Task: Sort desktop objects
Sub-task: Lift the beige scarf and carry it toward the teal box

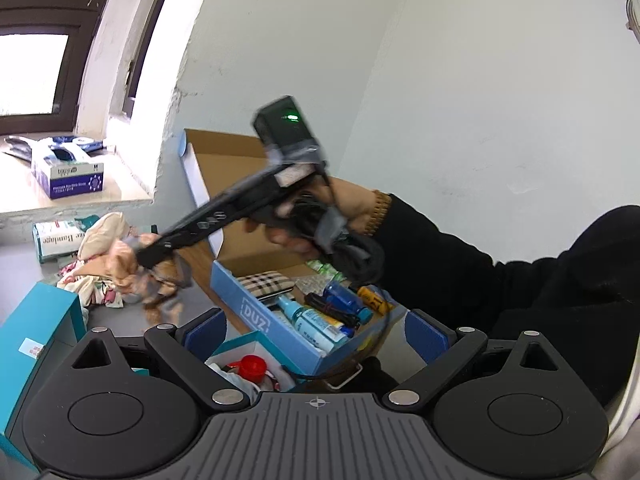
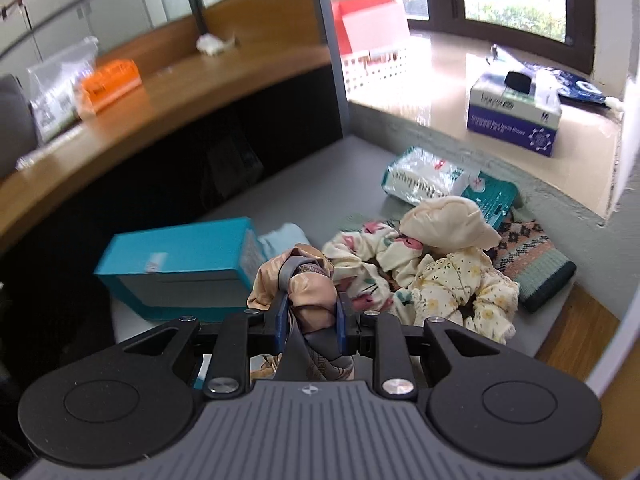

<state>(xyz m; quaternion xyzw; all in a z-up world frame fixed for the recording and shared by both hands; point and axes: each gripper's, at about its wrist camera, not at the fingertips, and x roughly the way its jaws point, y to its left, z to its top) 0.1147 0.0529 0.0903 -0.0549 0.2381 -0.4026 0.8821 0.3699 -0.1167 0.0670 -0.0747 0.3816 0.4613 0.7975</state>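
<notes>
My right gripper (image 2: 310,320) is shut on a peach and grey satin scrunchie (image 2: 308,284) and holds it above the grey desk; it also shows in the left wrist view (image 1: 150,252) over the cloth pile. Beyond it lie a floral scrunchie (image 2: 368,256), a cream cloth (image 2: 444,220) and a yellow-flowered scrunchie (image 2: 456,284). My left gripper (image 1: 316,336) is open and empty above a blue cardboard box (image 1: 256,312) that holds bottles, a plaid pouch (image 1: 266,284) and batteries. A teal box with a red-capped bottle (image 1: 252,366) sits just under the left fingers.
A teal box (image 2: 180,264) stands left of the cloth pile. A knitted pouch (image 2: 528,260) and a bandage pack (image 2: 424,176) lie toward the window sill, where a purple glove box (image 2: 516,116) stands. A wooden counter (image 2: 200,84) runs at the left.
</notes>
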